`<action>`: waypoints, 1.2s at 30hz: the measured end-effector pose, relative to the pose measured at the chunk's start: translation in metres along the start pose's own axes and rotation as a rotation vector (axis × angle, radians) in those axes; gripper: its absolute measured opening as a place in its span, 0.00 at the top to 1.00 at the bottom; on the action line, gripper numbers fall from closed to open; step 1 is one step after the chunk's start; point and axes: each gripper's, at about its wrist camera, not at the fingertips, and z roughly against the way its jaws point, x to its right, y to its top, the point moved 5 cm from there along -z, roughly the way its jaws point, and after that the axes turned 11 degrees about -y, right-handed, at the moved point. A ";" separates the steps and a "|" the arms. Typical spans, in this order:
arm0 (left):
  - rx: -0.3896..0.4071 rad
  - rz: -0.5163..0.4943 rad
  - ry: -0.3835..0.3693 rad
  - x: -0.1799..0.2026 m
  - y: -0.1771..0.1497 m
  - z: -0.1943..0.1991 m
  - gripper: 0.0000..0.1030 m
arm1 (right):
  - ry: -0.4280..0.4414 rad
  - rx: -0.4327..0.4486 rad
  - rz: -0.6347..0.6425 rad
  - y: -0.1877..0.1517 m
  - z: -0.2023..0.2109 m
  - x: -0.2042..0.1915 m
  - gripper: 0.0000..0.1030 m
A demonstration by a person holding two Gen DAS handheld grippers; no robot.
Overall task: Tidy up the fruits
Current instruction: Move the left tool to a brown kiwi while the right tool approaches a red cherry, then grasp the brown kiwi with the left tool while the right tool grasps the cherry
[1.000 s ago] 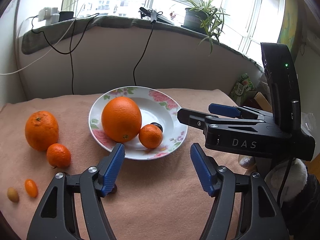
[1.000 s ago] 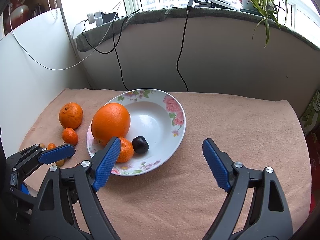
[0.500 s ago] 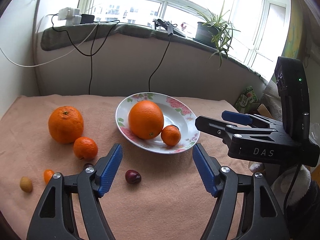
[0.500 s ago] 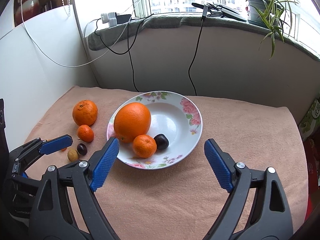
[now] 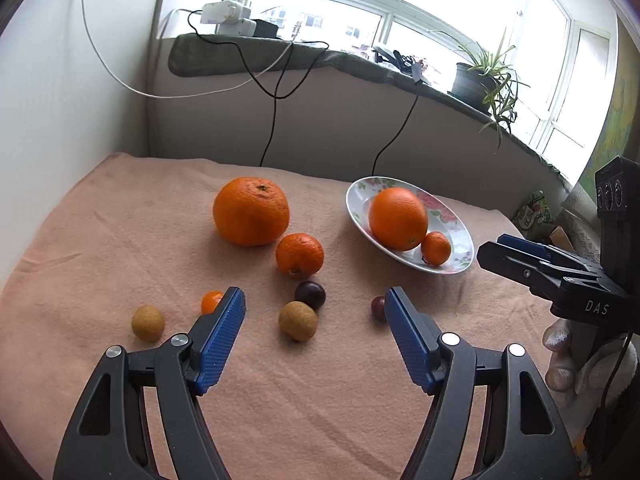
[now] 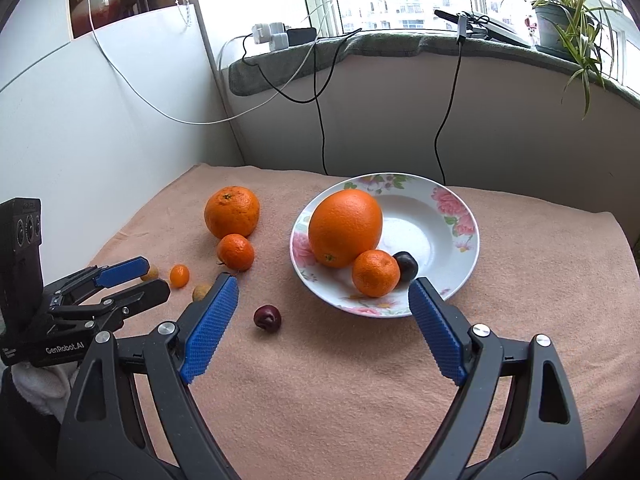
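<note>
- The left tool (image 5: 314, 314) hangs above the table (image 5: 120, 232) with jaws spread and nothing between them; they have just been opening
- The right tool (image 6: 322, 306) is also spread wide and empty, near the floral plate (image 6: 460, 216)
- The plate holds a big orange (image 6: 345, 227), a small mandarin (image 6: 375, 273) and a dark plum (image 6: 407, 266)
- On the cloth left of the plate lie a large orange (image 5: 251, 211), a mandarin (image 5: 299, 254), a kumquat (image 5: 210, 301), two tan longans (image 5: 297, 320) (image 5: 147, 323) and two dark cherries (image 5: 310, 295) (image 5: 377, 307)
</note>
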 end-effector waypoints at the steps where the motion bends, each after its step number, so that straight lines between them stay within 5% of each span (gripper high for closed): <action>1: -0.001 0.012 0.013 -0.007 -0.002 0.002 0.30 | 0.006 -0.007 0.008 -0.002 -0.002 -0.004 0.13; 7: -0.006 0.072 0.090 -0.047 -0.013 0.016 0.42 | 0.043 -0.060 0.014 -0.014 -0.016 -0.018 0.13; 12: -0.010 0.086 0.100 -0.064 -0.013 0.016 0.63 | 0.061 -0.098 0.019 -0.020 -0.025 -0.024 0.25; 19: -0.022 0.108 0.120 -0.073 -0.014 0.009 0.64 | 0.077 -0.135 0.059 -0.027 -0.034 -0.035 0.40; 36: -0.048 0.126 0.223 -0.105 -0.014 0.009 0.64 | 0.081 -0.194 0.111 -0.034 -0.059 -0.050 0.56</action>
